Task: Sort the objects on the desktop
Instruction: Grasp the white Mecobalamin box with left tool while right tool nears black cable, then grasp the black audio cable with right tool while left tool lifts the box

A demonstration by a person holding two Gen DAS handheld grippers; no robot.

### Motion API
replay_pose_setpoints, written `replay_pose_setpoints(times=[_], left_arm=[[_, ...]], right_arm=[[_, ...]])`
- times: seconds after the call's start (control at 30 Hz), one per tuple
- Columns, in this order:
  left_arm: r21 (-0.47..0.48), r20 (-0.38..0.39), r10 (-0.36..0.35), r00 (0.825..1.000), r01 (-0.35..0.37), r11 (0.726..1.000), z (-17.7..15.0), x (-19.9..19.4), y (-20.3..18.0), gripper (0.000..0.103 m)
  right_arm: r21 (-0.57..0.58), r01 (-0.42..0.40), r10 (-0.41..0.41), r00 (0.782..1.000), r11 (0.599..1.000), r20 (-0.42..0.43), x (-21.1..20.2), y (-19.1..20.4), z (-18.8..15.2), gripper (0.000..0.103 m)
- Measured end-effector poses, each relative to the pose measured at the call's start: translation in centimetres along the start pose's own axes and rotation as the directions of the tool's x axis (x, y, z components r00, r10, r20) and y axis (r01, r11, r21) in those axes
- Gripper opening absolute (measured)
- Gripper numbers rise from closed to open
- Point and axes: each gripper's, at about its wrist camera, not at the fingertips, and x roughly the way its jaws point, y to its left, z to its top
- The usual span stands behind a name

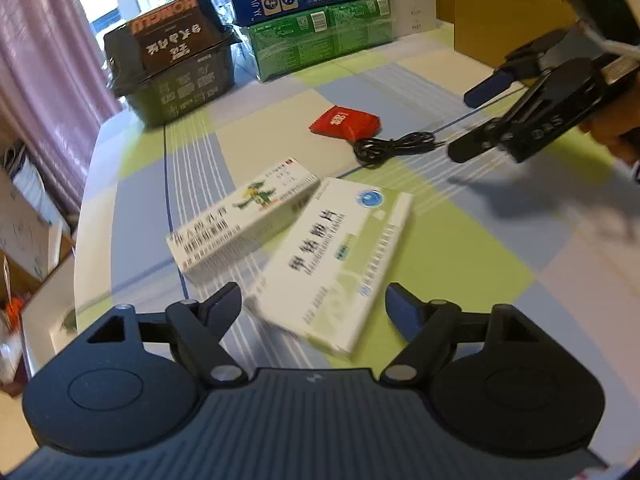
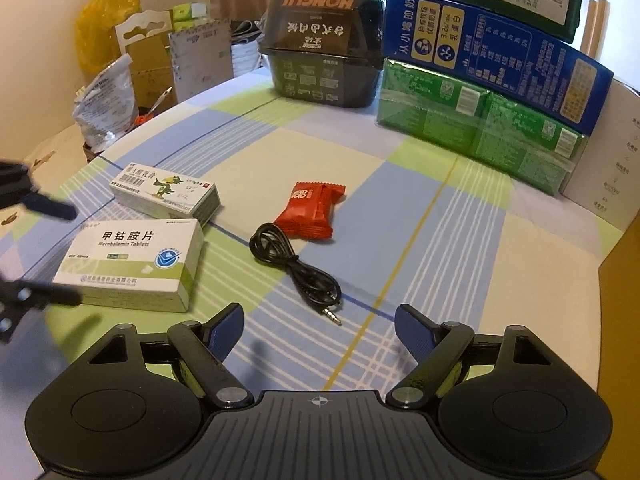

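A white tablet box [image 1: 336,260] lies on the checked tablecloth, its near end between the fingertips of my open left gripper [image 1: 314,304]; nothing is clamped. Beside it lies a white box with a green crocodile [image 1: 244,220]. Farther off are a red snack packet [image 1: 346,122] and a coiled black audio cable [image 1: 392,148]. My right gripper [image 1: 474,120] hovers open by the cable. In the right wrist view, the right gripper [image 2: 320,320] stands open just short of the cable [image 2: 296,264], with the packet [image 2: 314,210], tablet box [image 2: 132,262], crocodile box [image 2: 168,192] and left gripper [image 2: 60,254] beyond.
At the back of the table stand a black HONGLU box [image 2: 320,52], a blue milk carton [image 2: 496,52] and green packs [image 2: 480,128]. A cardboard box [image 1: 500,12] sits at the far right. Bags and cartons [image 2: 108,92] crowd the floor past the table's left edge.
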Motion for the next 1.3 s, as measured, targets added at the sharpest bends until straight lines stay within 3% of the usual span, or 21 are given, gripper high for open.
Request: replay_pose_setpoints(times=[0.13, 0.27, 0.47, 0.5, 0.53, 0.6, 0.63, 0.8, 0.9, 1.0, 1.1, 1.17, 1.23, 1.3], left_arm=[[-0.012, -0.030, -0.052, 0.998, 0.052, 0.999, 0.3, 2.1, 1.0, 0.083], [-0.053, -0.057, -0.054, 0.997, 0.051, 0.997, 0.4, 1.7, 0.5, 0.077], [-0.178, -0.071, -0.045, 0.996, 0.032, 0.984, 0.0, 0.2, -0.7, 0.071], [-0.184, -0.066, -0.045, 0.997, 0.032, 0.982, -0.1, 0.0, -0.9, 0.071], [-0.189, -0.063, -0.043, 0.997, 0.030, 0.981, -0.1, -0.1, -1.1, 0.071], [-0.189, -0.066, -0.034, 0.997, 0.021, 0.982, -0.1, -0.2, -1.5, 0.070], [-0.191, -0.070, -0.029, 0.997, 0.016, 0.981, -0.1, -0.3, -1.8, 0.070], [-0.205, -0.087, -0.039, 0.995, 0.020, 0.978, 0.2, -0.7, -3.5, 0.070], [-0.191, -0.105, -0.059, 0.993, 0.038, 0.981, 0.4, -1.3, -5.3, 0.070], [-0.161, -0.125, -0.110, 0.986, 0.090, 0.983, 0.7, -2.1, -7.4, 0.070], [-0.141, -0.134, -0.166, 0.977, 0.147, 0.979, 0.9, -2.9, -9.2, 0.070], [-0.136, -0.125, -0.170, 0.977, 0.153, 0.979, 1.0, -3.4, -9.9, 0.072], [-0.152, -0.113, -0.154, 0.982, 0.136, 0.979, 1.0, -3.6, -10.0, 0.075], [-0.175, -0.092, -0.142, 0.986, 0.125, 0.977, 1.1, -3.7, -9.8, 0.076]], right_arm=[[-0.022, -0.013, 0.013, 1.000, 1.000, -0.011, 0.8, -0.2, 0.2, 0.081], [-0.067, -0.022, 0.023, 1.000, 0.998, 0.001, 2.0, 0.0, 0.8, 0.078], [-0.153, -0.040, 0.039, 0.999, 0.987, -0.008, 5.1, 0.4, 1.6, 0.056], [-0.151, -0.046, 0.046, 0.999, 0.987, -0.004, 5.4, 0.4, 1.7, 0.050], [-0.146, -0.050, 0.050, 0.999, 0.988, -0.007, 5.5, 0.4, 1.8, 0.037], [-0.166, -0.013, 0.010, 1.000, 0.986, -0.021, 5.3, 0.8, 1.9, 0.021], [-0.167, -0.004, -0.001, 0.999, 0.986, -0.035, 5.0, 1.0, 1.8, 0.018], [0.042, -0.020, 0.025, 0.992, 0.999, -0.121, 2.5, -0.2, 0.5, 0.018], [0.256, -0.020, 0.069, 0.980, 0.967, -0.184, 0.0, -1.4, -1.4, 0.017], [0.377, -0.020, 0.107, 0.971, 0.926, -0.213, -3.1, -1.8, -3.8, 0.013], [0.394, -0.011, 0.102, 0.972, 0.919, -0.212, -5.6, -1.6, -5.9, 0.014], [0.372, 0.001, 0.075, 0.979, 0.928, -0.190, -6.9, -1.1, -6.5, 0.022], [0.337, -0.005, 0.056, 0.988, 0.941, -0.144, -7.8, -0.6, -6.7, 0.042], [0.257, -0.006, 0.037, 0.993, 0.966, -0.114, -7.8, 0.3, -6.6, 0.043]])
